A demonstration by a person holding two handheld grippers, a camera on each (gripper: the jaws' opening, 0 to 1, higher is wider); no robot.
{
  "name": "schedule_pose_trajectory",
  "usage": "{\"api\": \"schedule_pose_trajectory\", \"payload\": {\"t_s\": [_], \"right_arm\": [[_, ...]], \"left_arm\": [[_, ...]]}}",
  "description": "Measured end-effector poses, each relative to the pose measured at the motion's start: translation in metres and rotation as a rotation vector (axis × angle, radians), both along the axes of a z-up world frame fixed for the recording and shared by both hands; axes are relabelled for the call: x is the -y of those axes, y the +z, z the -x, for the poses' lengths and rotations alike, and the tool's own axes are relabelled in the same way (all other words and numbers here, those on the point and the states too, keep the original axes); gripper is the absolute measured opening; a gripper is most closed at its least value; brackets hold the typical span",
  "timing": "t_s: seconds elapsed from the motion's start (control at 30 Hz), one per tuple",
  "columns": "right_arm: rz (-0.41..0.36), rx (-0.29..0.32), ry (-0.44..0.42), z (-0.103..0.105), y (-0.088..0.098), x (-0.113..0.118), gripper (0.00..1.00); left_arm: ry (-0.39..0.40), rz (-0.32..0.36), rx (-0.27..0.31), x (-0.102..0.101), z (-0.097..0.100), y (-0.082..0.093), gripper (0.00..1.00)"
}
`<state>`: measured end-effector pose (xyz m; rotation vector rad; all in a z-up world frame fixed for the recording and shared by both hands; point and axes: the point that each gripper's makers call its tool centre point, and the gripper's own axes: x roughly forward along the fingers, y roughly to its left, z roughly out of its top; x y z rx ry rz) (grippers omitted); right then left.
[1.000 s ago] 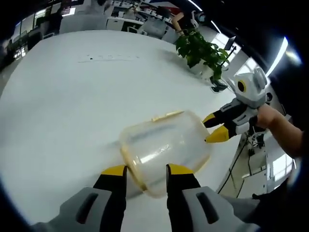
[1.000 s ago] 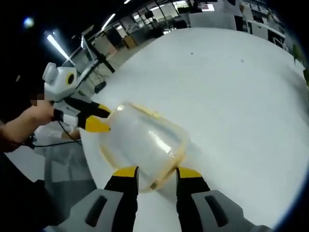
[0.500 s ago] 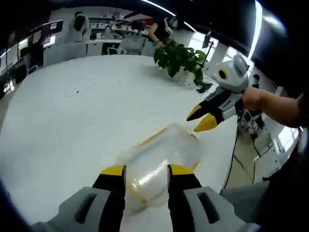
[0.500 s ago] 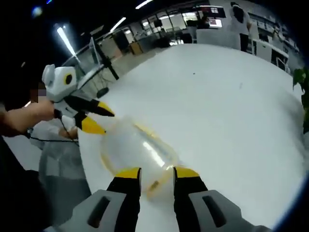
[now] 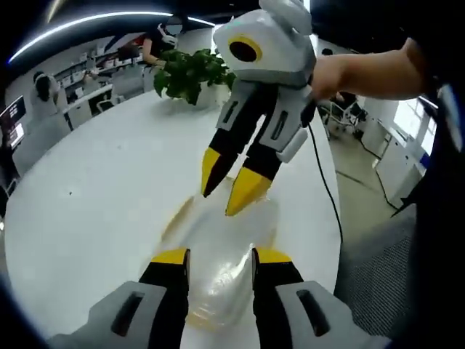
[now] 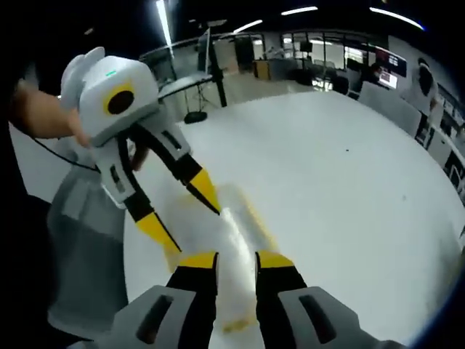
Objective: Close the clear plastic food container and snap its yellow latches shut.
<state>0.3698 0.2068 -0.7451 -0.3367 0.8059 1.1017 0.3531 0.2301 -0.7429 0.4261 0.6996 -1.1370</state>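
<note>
A clear plastic food container (image 5: 221,251) lies on the white desk (image 5: 94,196), between both grippers. The left gripper (image 5: 216,256) and right gripper (image 6: 226,255) have jaws parted around its edges. Latches look unfastened; closing seems unfinished.

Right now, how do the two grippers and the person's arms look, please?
Both the left gripper and right gripper have grey bodies with black jaws ending in yellow tips. Seen from opposite, each carries a white-grey housing. A black cable trails away.
</note>
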Motion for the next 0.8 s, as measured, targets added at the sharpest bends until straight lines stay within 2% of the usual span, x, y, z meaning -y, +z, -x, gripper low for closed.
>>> {"api": "schedule_pose_trajectory", "payload": {"t_s": [0.17, 0.33, 0.6, 0.7, 0.8], "right_arm": [[-0.018, 0.004, -0.028, -0.006, 0.000, 0.000, 0.17], [-0.015, 0.008, -0.042, -0.014, 0.000, 0.002, 0.18], [0.007, 0.016, -0.030, -0.025, 0.003, -0.003, 0.20], [0.013, -0.025, -0.031, -0.029, -0.001, -0.005, 0.21], [0.001, -0.071, -0.005, -0.030, -0.004, -0.009, 0.23]], "left_arm": [[-0.011, -0.030, -0.003, -0.003, 0.001, -0.006, 0.32], [-0.004, -0.022, -0.015, -0.002, 0.004, -0.006, 0.34], [-0.021, -0.034, -0.031, 0.002, 0.012, -0.008, 0.41], [-0.023, -0.034, -0.031, 0.004, 0.014, -0.008, 0.45], [-0.044, -0.069, -0.014, 0.002, 0.018, -0.013, 0.47]]}}
